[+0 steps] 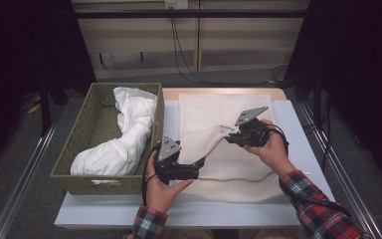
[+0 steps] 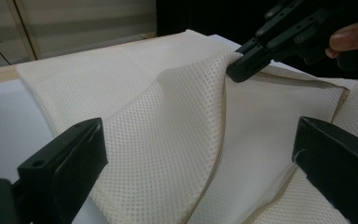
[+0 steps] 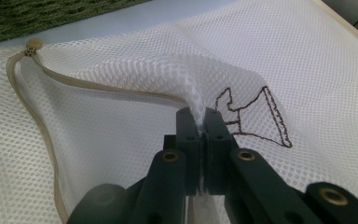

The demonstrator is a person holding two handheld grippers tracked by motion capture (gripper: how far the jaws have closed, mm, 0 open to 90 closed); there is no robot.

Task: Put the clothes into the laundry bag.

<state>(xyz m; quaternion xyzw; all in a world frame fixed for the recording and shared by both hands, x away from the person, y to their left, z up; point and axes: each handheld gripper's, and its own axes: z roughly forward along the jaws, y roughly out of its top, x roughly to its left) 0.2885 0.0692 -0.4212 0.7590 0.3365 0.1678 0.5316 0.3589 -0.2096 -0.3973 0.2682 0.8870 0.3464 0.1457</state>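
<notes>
- One mesh laundry bag (image 1: 229,134) (cream, pinched by the right tongs)
- One woven basket (image 1: 87,144), left of the tongs
- One white garment (image 1: 122,137) inside it
- Two grippers: left gripper (image 1: 199,163), right gripper (image 1: 227,139)

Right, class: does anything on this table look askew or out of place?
Yes. The mesh laundry bag isn't lying flat: the right gripper has pinched its top layer up into a peak, and its zipper gapes open. The left gripper waits open beside it.

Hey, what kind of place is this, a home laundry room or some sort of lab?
Most likely a lab or recording setup, not a home. A white table stands between dark curtains, with cables trailing down the back wall. On it are a mesh bag and a basket holding white cloth.
</notes>
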